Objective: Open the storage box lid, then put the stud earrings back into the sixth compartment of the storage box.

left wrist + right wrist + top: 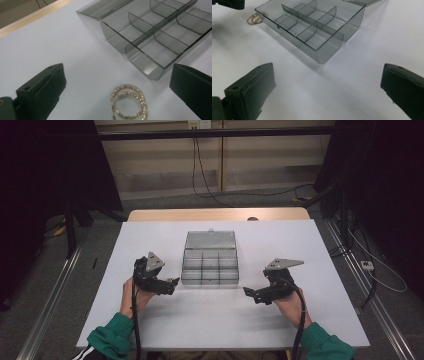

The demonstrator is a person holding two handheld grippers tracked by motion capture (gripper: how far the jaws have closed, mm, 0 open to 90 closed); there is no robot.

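Left claw [117, 97], jaws wide, hovers over the rings [128, 102], apparently two, beside the box [150, 67]; right claw [328, 95] wide, farther off.

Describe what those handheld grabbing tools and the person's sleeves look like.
Each gripper, left and right, is black with two blocky jaws and a grey three-cornered plate on top. A black cable trails back from each along the forearm. The sleeves are green with ribbed cuffs.

Glossy smoky plastic box [160, 32]; glittery gold bangles [128, 102].
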